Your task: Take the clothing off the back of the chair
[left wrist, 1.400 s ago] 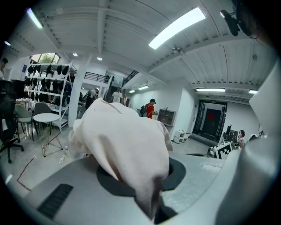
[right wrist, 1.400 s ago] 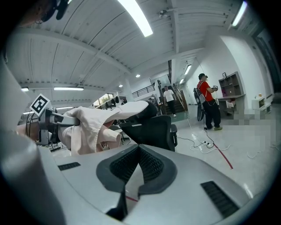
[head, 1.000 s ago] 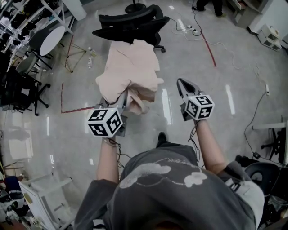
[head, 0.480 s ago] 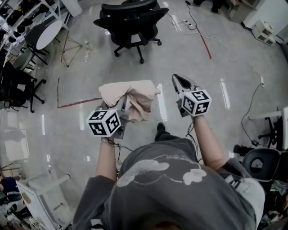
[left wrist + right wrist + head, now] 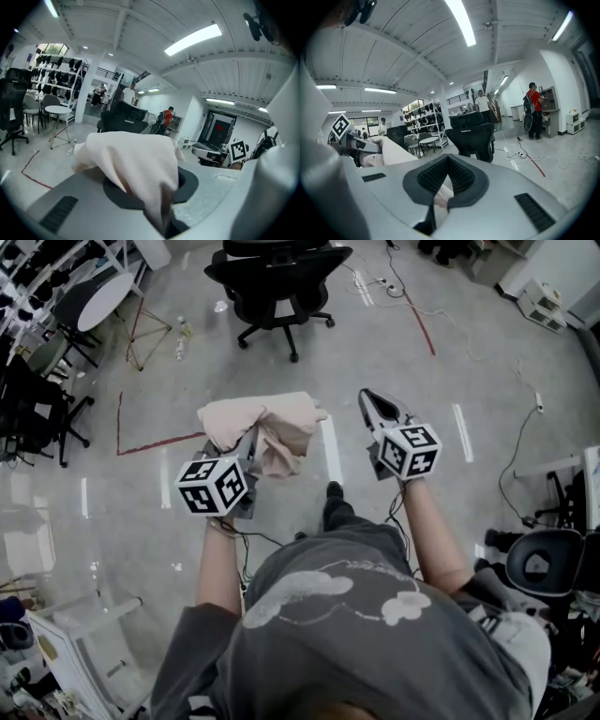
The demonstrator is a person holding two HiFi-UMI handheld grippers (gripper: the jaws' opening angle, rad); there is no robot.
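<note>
Head view: my left gripper (image 5: 247,456) has its jaws nipped narrow on the clothing (image 5: 267,423), a pale pink-beige, soft, matte fabric bunched into loose rounded folds. It drapes over the jaw tips and hangs from them above the glossy grey floor (image 5: 450,362). It is off the chair (image 5: 277,273), a black office chair on a wheeled star base, which stands well apart at the top of the view. Left gripper view: the cloth covers the dark oval recess between my smooth grey jaw faces, with one fold drawn down into the pinch. Right gripper view: my right gripper (image 5: 449,159) has its ribbed black pads together at the tips, gripping nothing. Head view places it beside the cloth, not touching. The marker cubes (image 5: 214,486) are black-and-white, square-patterned
</note>
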